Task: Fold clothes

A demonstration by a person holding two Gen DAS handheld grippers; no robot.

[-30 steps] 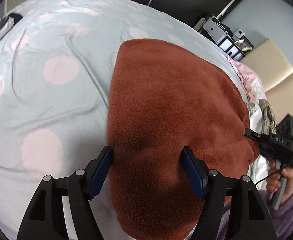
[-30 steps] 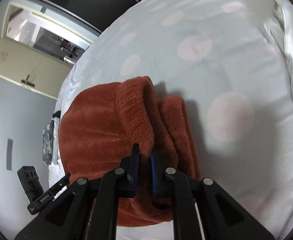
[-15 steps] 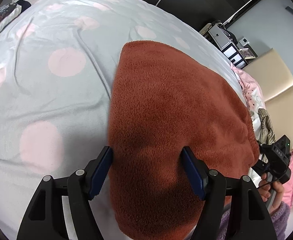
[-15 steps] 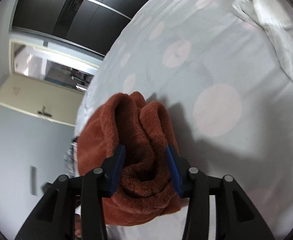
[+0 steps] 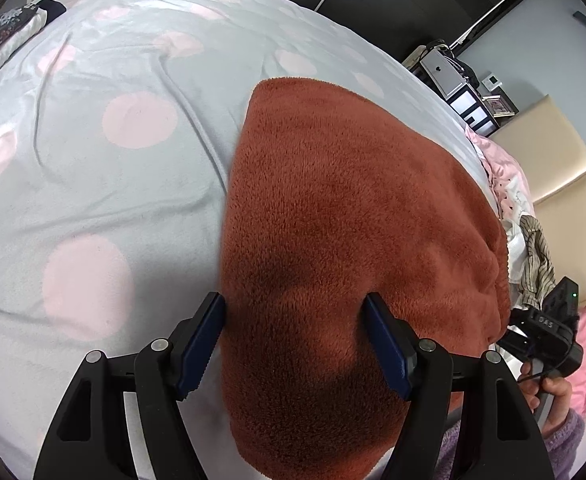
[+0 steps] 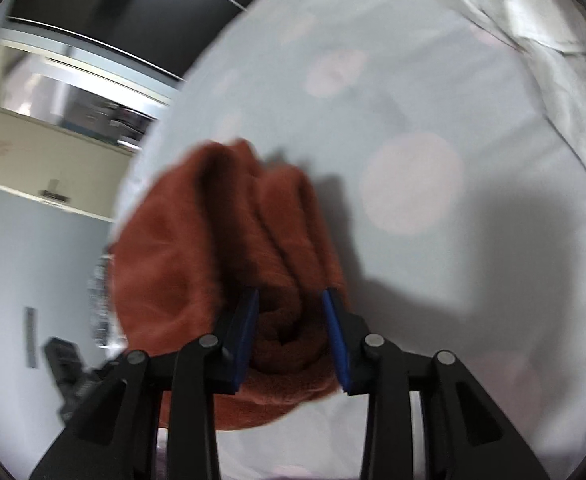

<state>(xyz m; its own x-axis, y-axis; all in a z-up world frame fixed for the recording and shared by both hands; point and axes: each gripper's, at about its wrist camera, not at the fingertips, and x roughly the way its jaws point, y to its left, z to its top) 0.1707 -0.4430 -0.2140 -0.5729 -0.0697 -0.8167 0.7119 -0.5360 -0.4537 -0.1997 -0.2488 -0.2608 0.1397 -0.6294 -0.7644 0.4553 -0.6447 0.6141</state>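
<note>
A rust-red fleece garment (image 5: 353, 220) lies folded on the grey sheet with pink dots (image 5: 93, 200). My left gripper (image 5: 293, 320) stands open over the garment's near left part, one pad at its left edge and the other on the fleece. In the right wrist view, which is blurred, the garment's thick bunched fold (image 6: 285, 248) fills the gap of my right gripper (image 6: 291, 320). Its jaws are closing and both pads touch the fleece. A hand (image 5: 549, 396) in a purple sleeve holds that gripper at the garment's right end.
Pink and striped clothes (image 5: 533, 248) are piled at the bed's right side. A dark patterned cloth (image 5: 1, 28) lies at the far left corner. A crumpled white duvet (image 6: 553, 40) borders the sheet (image 6: 413, 80). A shelf with a laptop (image 5: 449, 72) stands behind.
My right gripper let go of a thin ribbed edge, opened, sank lower and now closes around the thicker bunched fold. The left gripper kept still.
</note>
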